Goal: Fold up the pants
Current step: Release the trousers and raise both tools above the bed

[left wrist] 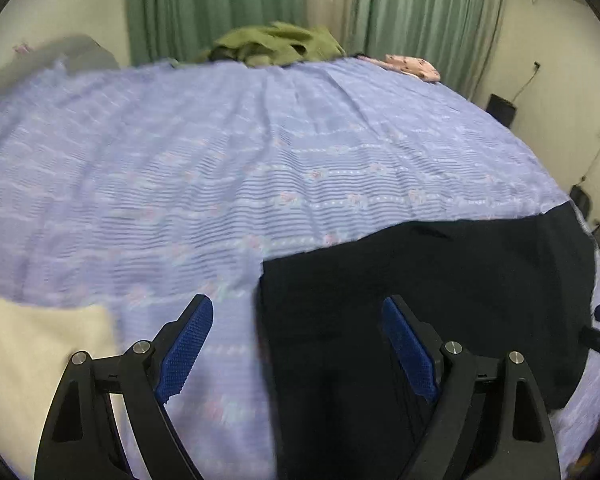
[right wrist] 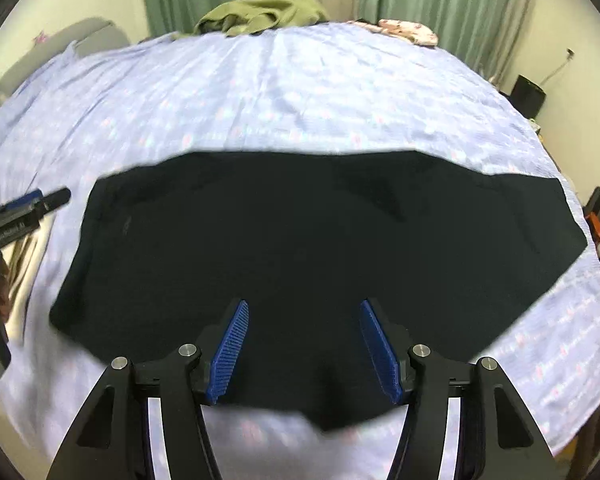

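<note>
Black pants [right wrist: 300,240], lavender bedsheet [right wrist: 284,96], no legible writing

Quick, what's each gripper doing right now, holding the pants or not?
Left gripper: open, holding nothing, over the black pants' edge.
Right gripper: open, holding nothing, above the pants.

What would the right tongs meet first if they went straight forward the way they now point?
Most likely the black pants: the open right tongs point straight at them, spread flat on the lilac bedsheet. How far above the cloth they hover is unclear.
</note>
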The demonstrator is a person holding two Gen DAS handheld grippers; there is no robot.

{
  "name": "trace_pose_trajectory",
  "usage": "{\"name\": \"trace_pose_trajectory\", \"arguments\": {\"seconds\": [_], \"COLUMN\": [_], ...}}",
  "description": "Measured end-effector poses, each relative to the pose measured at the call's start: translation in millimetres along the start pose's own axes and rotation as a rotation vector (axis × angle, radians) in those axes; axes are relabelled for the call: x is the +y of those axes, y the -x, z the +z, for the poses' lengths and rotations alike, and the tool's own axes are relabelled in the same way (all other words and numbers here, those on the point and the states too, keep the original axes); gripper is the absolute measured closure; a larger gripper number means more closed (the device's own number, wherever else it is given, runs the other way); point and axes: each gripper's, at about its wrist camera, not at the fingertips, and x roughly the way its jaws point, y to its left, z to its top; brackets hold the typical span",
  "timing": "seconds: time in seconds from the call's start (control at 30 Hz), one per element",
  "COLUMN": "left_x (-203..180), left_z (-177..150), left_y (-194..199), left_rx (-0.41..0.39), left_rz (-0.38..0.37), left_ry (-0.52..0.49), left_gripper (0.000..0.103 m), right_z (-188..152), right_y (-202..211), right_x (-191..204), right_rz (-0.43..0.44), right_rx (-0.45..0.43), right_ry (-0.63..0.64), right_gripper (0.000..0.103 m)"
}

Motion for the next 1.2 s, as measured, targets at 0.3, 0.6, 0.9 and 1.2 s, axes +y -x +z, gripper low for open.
{"name": "trace_pose_trajectory", "arguments": {"seconds": [0.3, 0.6, 0.9, 1.2], "left_x": [15.8, 25.3, 0.9, -54.6], "left_z": [11.5, 13.9, 23.9, 36.4], "left_y": [-84.5, -62.8, -36.4, 80.3], "left_rx": [0.154, 0.051, -0.006, -0.103], "left_rz": [-0.077, -0.031, 0.126, 0.098], "left_ry": [0.061, 0.132, -0.019, -0.140], "left_gripper": [0.039, 0.064, 0.022, 0.012], "right_z": [23.3, 24.1, 33.1, 20.7], "right_y": [-39.1, -37.8, -18.0, 59.9], "right_x": [25.5, 26.4, 15.5, -27.0], "right_rz": [-0.025, -0.023, -0.058, 0.010], "right_rx": [0.019, 0.007, -0.047, -0.120], "right_ry": [0.002, -0.027, -0.044, -0.071], "right_gripper": [0.044, 0.044, 0.044, 0.042]}}
